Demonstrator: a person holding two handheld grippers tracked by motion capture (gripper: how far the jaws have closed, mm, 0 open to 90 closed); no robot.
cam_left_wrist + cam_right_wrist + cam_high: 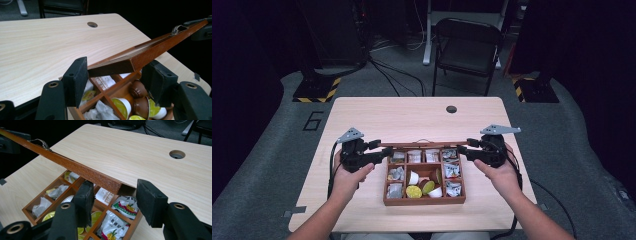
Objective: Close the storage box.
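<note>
Evidently, the hinged lid (424,144) stood raised over the far edge of the wooden box (424,201), supported at both ends for level travel. The left gripper (113,75) and right gripper (116,195) bracketed its corners, jaws spread, without visibly clamping.

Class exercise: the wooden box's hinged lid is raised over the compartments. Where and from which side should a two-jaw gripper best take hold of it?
Probably the lid at its two short ends, one gripper from each side of the box. The frame is long, thin and flat-faced, so jaws can straddle each end corner, as the left gripper and right gripper do.
</note>
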